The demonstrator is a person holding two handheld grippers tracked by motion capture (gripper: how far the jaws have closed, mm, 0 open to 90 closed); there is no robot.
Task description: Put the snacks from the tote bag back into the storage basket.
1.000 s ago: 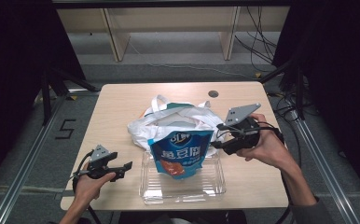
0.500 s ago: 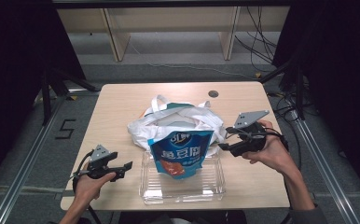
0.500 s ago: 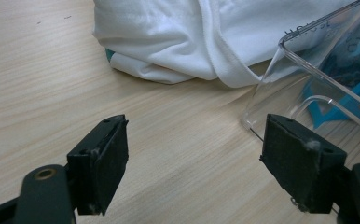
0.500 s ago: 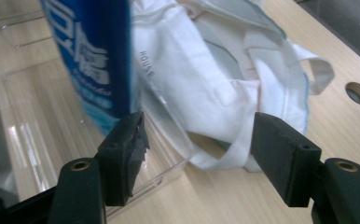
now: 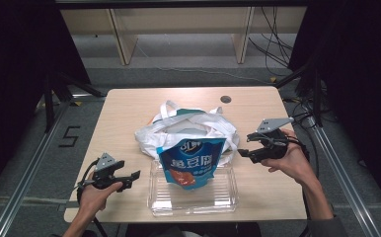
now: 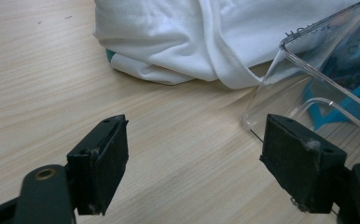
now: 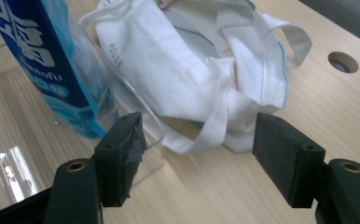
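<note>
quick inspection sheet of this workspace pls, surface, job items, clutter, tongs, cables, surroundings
surface: light wooden table, round hole near the far edge
job's things: blue snack pouch upright in a clear plastic tray; white cloth bag crumpled behind, touching the tray
clutter: nothing seen
grippers: left tongs open, over bare wood beside the tray; right tongs open, holding nothing, jaws just been opening, aimed at the bag and tray corner
cables: one trails from each gripper; loose cables on the floor
surroundings: wooden shelf legs, dark curtains, floor marking "5"
</note>
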